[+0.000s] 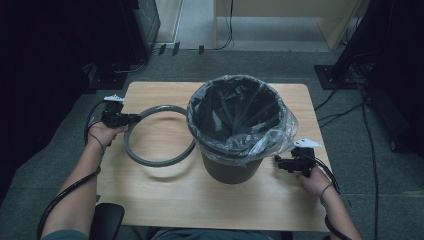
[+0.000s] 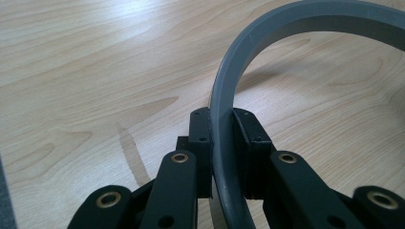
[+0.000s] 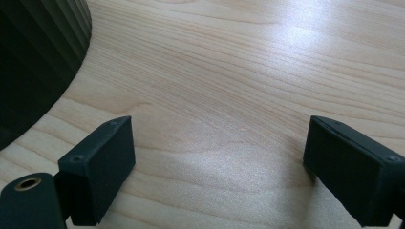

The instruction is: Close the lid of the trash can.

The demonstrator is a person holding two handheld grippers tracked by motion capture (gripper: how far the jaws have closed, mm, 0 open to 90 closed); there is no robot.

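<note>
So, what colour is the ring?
Grey ring, plain, clearest in the left gripper view.

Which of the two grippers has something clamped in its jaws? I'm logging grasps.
The left gripper: its jaws pinch the grey ring. The right gripper stands open over bare table beside the bin.

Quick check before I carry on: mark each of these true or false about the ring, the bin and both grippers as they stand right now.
1. The left gripper is clamped on the grey ring. True.
2. The ring already sits on the bin's rim. False: it is beside the bin, at its left over the table.
3. The right gripper has its fingers spread with nothing between them. True.
4. The bin has no liner. False: a clear plastic bag lines it and folds over the rim.
5. The right gripper is holding the bag. False: it is beside the bin, gripping nothing.
</note>
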